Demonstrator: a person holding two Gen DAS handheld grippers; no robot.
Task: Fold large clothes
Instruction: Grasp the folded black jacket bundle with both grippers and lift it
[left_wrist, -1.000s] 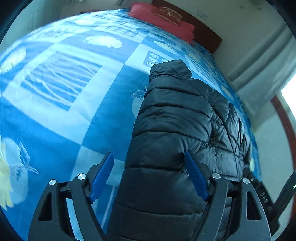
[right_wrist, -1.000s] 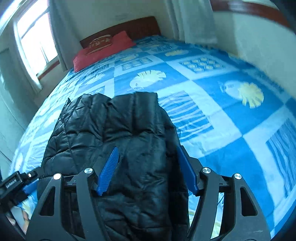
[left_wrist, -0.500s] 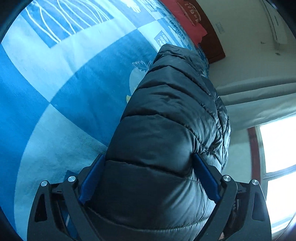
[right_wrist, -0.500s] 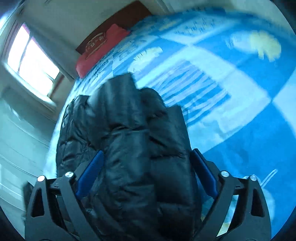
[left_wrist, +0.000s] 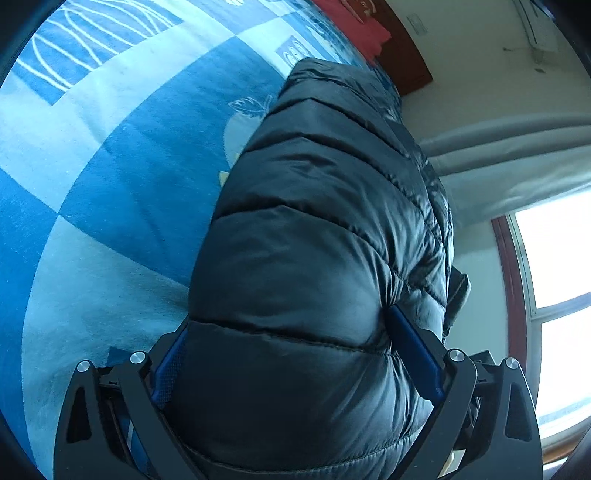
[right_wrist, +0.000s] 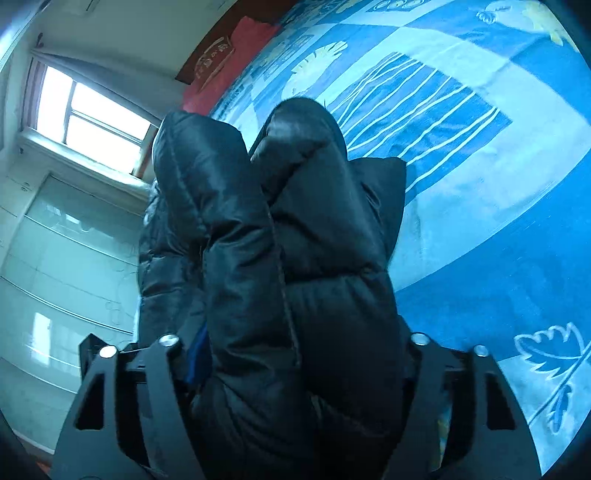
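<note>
Both tools' jaws around bunched, glossy black quilted jacket (left_wrist: 314, 258).

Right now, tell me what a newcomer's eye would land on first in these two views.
First comes the black puffer jacket, bulging up the middle of both views and filling the left claw and the right claw. Behind it spreads the bright blue patterned bedspread. A red pillow lies against the headboard at the far end, near a bright window.
</note>
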